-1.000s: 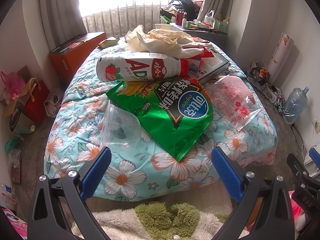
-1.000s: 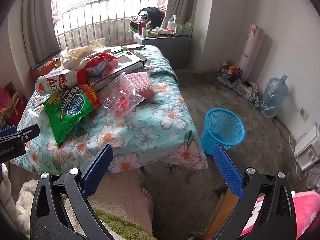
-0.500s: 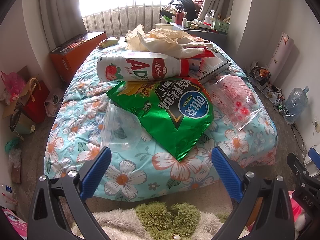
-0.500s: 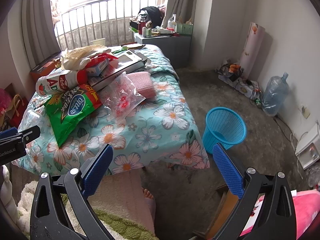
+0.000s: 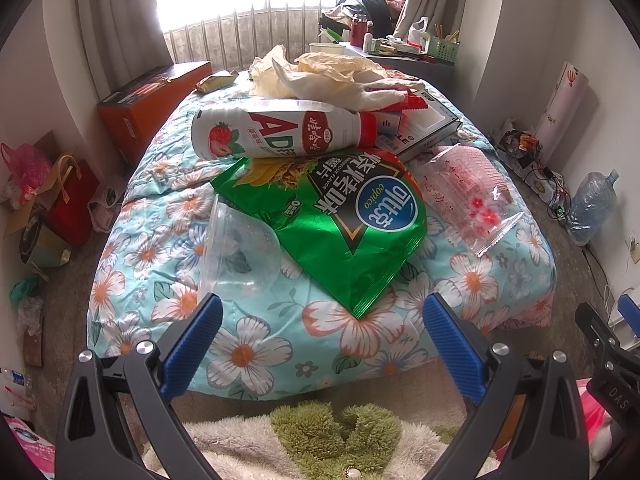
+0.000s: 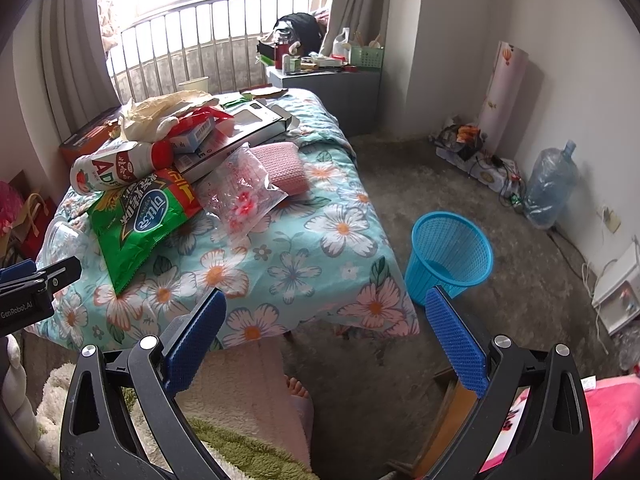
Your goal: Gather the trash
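Observation:
Trash lies on a low table with a floral cloth (image 5: 256,352). A green chip bag (image 5: 344,224) is in the middle, a white strawberry drink bottle (image 5: 276,132) lies behind it, a clear plastic cup (image 5: 236,252) lies on its side to the left, and a clear flowered bag (image 5: 476,200) is to the right. Crumpled paper (image 5: 320,76) tops a flat box behind. My left gripper (image 5: 320,312) is open and empty, just short of the table's near edge. My right gripper (image 6: 324,308) is open and empty over the table's near right corner (image 6: 384,308). A blue mesh basket (image 6: 448,256) stands on the floor right of the table.
An orange box (image 5: 152,100) and bags (image 5: 60,196) sit on the floor to the left. A water jug (image 6: 552,188) and cables lie by the right wall. A cluttered grey cabinet (image 6: 328,88) stands behind the table. My bare foot (image 6: 296,388) shows below.
Both views have shifted very slightly; the grippers stay open and nothing on the table has moved.

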Motion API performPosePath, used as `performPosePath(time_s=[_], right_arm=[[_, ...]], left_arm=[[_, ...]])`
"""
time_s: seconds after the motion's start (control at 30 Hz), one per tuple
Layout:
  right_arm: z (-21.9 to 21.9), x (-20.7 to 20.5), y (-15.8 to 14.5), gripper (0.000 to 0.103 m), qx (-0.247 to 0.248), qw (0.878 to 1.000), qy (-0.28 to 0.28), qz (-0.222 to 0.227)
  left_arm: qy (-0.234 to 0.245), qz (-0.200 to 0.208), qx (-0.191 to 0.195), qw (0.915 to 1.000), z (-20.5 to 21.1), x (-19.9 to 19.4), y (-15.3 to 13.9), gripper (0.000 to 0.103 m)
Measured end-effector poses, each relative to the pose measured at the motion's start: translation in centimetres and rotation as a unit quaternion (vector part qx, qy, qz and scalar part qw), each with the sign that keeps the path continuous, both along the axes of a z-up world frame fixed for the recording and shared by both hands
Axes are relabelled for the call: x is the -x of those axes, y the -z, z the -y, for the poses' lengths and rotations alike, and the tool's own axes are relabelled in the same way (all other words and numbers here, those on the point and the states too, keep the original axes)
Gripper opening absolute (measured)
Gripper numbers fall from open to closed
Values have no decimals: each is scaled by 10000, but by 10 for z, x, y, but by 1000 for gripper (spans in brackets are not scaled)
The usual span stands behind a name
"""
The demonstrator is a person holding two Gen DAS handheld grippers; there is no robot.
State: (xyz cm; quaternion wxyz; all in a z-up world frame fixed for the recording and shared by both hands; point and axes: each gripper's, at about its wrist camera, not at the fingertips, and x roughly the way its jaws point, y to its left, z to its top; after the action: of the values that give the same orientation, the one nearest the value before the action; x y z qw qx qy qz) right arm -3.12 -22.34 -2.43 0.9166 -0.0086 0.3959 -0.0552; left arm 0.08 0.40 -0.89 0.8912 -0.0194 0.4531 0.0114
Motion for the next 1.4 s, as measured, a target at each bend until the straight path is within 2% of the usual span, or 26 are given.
performPosePath(time_s=[0.23,0.43,0.6,0.7,0.77,0.9,1.13,1.2,1.27,1.4], right_arm=[[-18,-10,-1,96,-228,9997,-45,-42],[-41,-35,-3,96,-778,9962,-389,-35],[-40,-55,1,95,-1176,9915,-545,-102],[-28,-72,3,91,-1554,9867,-474,-103],[-11,-87,8,87,-1983,9795,-334,-148],[19,-111,27,80,-2986,9537,-71,-353],[44,-136,66,71,-3988,9123,310,-883],[45,-137,71,70,-4136,9050,298,-947],[45,-137,71,70,-4137,9055,267,-908],[50,-142,78,70,-4351,8953,230,-927]], left_arm=[[47,152,183,9997,-10,-2,-1,98],[276,700,347,9966,-28,-4,-10,98],[512,1322,714,9873,-53,-4,-13,98],[709,1527,1158,9789,-69,-7,-9,98],[737,1556,1391,9752,-77,-10,-5,98],[797,1632,1541,9712,-88,-20,-4,98],[1286,1815,1781,9585,-94,-28,-8,95],[1379,1764,1733,9591,-93,-27,-7,92],[1417,1715,1632,9612,-97,-26,-5,88],[1329,1331,1471,9711,-109,-25,8,80]])
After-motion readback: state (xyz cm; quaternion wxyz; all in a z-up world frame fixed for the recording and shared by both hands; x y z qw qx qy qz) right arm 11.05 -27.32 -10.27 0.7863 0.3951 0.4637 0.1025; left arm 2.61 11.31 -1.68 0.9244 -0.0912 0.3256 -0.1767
